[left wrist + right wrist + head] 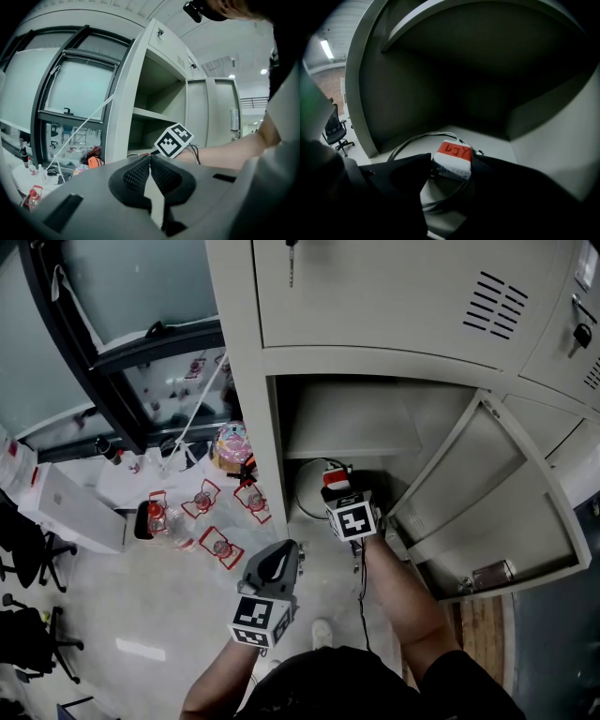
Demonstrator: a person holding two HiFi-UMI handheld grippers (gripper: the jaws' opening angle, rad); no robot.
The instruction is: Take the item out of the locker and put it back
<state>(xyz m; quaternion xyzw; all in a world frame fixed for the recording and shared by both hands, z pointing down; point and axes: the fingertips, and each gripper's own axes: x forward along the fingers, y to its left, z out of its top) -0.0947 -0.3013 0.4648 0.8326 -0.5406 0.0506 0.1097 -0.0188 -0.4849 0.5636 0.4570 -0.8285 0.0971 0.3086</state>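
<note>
- Grey lockers (246,381) stand beside a window, with one lower door (497,512) swung open.
- The compartment is dark. The white block with a red top (452,152) looks clamped between the jaws of the right gripper (452,163), just over its coiled cable (405,143). Shadow hides the actual contact.
- The right forearm reaches in, angled downward. The left gripper (151,158) hangs outside the locker, jaws together and empty.
- Bottles (202,507) litter the floor at left.

We are viewing locker (246,381) filling upper right of frame, door (487,507) hanging open at right. Adapter (336,478) sitting between right gripper (338,491) jaws in lower compartment, over cable (302,486). Left gripper (284,549) hovering lower centre, outside. Bottles (202,501) standing at left.
</note>
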